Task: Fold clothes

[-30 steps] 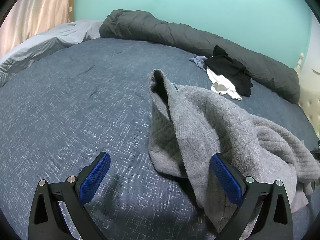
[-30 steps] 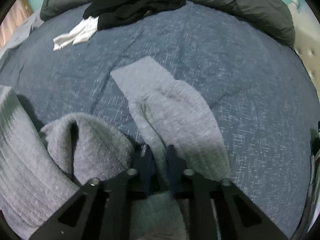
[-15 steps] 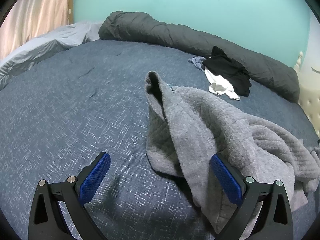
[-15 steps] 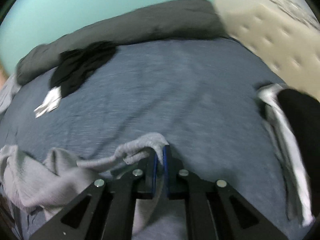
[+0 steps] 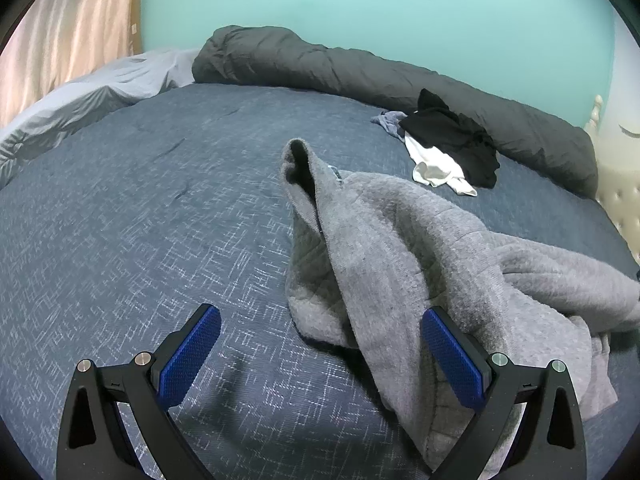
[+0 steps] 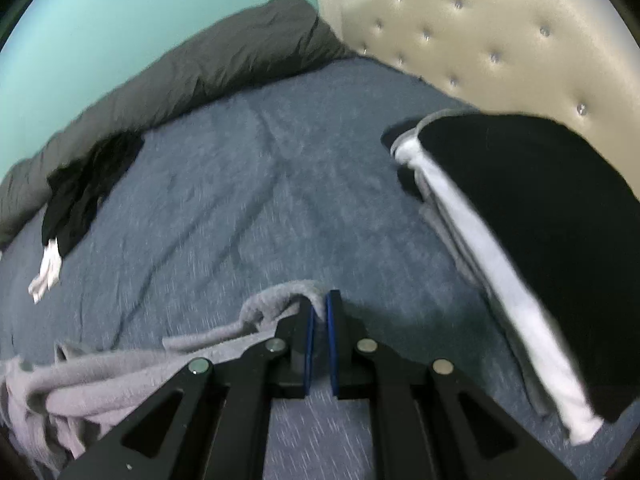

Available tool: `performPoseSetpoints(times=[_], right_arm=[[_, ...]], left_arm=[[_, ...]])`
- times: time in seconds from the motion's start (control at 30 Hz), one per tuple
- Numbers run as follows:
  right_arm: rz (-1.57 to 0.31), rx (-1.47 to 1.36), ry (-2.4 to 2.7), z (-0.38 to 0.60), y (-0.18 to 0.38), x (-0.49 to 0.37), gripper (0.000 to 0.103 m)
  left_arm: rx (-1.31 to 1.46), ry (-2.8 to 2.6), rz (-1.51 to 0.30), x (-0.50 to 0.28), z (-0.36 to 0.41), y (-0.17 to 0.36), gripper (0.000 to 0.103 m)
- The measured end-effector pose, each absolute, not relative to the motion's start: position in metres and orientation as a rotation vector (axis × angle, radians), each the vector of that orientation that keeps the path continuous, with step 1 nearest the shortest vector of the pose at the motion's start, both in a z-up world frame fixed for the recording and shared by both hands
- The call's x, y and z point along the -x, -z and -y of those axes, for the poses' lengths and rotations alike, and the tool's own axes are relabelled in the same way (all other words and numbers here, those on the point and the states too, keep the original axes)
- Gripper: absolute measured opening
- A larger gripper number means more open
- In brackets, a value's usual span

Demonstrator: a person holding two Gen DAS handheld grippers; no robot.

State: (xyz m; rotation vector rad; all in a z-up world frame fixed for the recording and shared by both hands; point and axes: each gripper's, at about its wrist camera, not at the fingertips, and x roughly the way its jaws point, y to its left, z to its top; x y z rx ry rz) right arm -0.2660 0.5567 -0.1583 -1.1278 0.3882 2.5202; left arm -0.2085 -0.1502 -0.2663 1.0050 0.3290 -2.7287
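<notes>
A grey fleece garment [image 5: 400,248] lies crumpled on the blue bedspread [image 5: 140,220], one fold standing up in a peak. In the left wrist view my left gripper [image 5: 320,344] hovers open above the bed, and its right finger [image 5: 452,356] is close to the garment's near edge. In the right wrist view my right gripper [image 6: 319,312] is shut on an end of the grey garment [image 6: 276,300], which trails down and left from the jaws across the bed.
A rolled dark duvet [image 5: 380,76] lines the far edge below the teal wall. A black and white clothes heap [image 5: 448,144] lies near it. A black and white stack [image 6: 520,240] sits by the tufted headboard [image 6: 500,40]. A pale sheet [image 5: 80,96] lies at left.
My right gripper has swung to the right and lifted, rolling, with the grey garment's end pinched in it; the headboard and folded stack came into view. The left gripper has stayed put.
</notes>
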Motion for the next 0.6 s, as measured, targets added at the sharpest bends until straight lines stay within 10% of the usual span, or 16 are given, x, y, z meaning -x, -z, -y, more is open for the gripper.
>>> performPoseSetpoints(times=[0.6], right_arm=[[-0.408,1.167,-2.504,-0.524,0.181,0.268,0.027]], left_arm=[[-0.996,2.721,-0.379,0.203,0.164,0.265,0.103]])
